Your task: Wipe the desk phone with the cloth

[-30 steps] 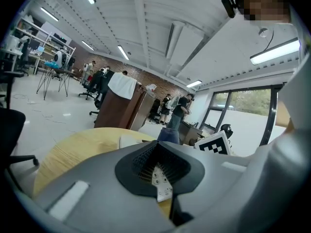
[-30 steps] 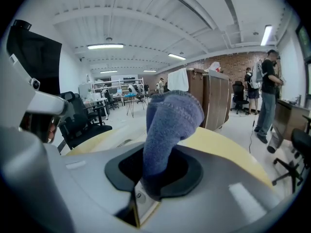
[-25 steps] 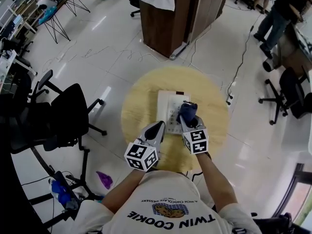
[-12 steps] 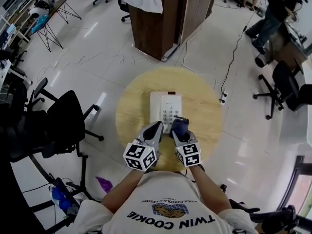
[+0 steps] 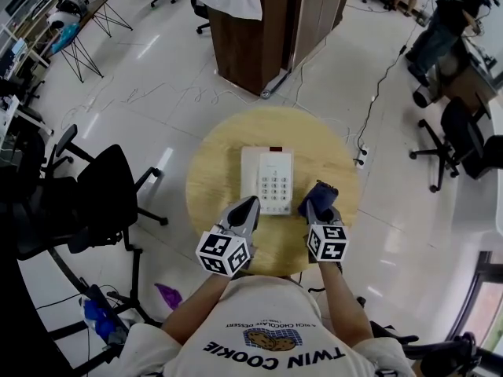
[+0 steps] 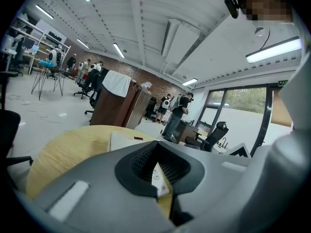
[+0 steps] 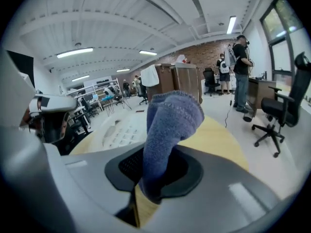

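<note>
Left gripper (image 5: 250,203) (image 6: 156,165): jaws together, nothing between them, tip just at the phone's near-left corner; touching or not, can't tell. Right gripper (image 5: 315,205) (image 7: 149,181): jaws clamped on the blue cloth (image 5: 321,192) (image 7: 170,120), which stands up out of them as a bunched wad and folds over at its top. The cloth is just right of the phone's near-right corner, off the phone, over bare table; whether it touches the wood can't be made out. The white phone (image 5: 267,181) (image 6: 124,141) (image 7: 120,129) lies flat ahead of and between the two grippers. Its long axis runs straight away from them, keypad on the near half, small dark red mark at the far end. Handset shape is hard to make out. In the left gripper view the gripper body hides most of the phone, only a few keys showing through the slot under the jaws. The round wooden table (image 5: 212,175) (image 6: 58,152) (image 7: 221,135) has a wide bare strip left of the left gripper and beyond the phone. The right gripper sits close to the rim on its right. Past the rim, a black chair (image 5: 110,183) is left of the left gripper, a wooden cabinet (image 5: 267,30) is far ahead, and a cable (image 5: 385,93) trails on the floor far right.
</note>
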`<state>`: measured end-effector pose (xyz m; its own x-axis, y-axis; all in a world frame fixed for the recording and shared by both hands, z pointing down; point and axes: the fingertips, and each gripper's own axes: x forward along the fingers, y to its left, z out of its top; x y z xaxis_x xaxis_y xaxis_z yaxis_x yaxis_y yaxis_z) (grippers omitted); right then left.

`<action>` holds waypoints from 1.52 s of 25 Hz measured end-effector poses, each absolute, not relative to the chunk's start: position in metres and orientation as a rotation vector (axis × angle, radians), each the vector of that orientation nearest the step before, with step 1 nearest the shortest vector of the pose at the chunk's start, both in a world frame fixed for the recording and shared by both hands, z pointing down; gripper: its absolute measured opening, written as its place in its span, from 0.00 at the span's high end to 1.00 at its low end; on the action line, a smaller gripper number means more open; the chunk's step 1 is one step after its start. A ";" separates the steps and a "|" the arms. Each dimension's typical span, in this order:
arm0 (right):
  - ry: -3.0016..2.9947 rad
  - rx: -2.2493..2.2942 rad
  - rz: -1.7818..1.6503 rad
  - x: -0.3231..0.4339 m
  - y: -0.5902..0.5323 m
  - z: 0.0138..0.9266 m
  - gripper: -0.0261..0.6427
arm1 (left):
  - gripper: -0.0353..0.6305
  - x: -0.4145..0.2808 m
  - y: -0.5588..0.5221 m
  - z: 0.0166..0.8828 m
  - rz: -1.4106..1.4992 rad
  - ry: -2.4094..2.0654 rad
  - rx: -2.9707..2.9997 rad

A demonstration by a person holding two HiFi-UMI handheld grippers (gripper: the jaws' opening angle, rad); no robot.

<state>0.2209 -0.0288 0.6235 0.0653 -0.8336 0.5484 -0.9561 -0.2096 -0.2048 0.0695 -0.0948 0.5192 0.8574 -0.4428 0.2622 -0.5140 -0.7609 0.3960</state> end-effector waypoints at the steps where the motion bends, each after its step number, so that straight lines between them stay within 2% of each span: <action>1: -1.808 2.097 0.870 0.220 -0.026 0.632 0.86 | 0.96 0.070 -0.094 0.520 0.214 -0.701 2.567; 11: -1.845 1.983 0.895 0.199 -0.047 0.648 0.86 | 0.96 0.084 -0.091 0.525 0.247 -0.653 2.581; 38: -1.903 1.877 0.836 0.250 -0.151 0.640 0.86 | 0.96 0.062 -0.125 0.526 0.224 -0.732 2.535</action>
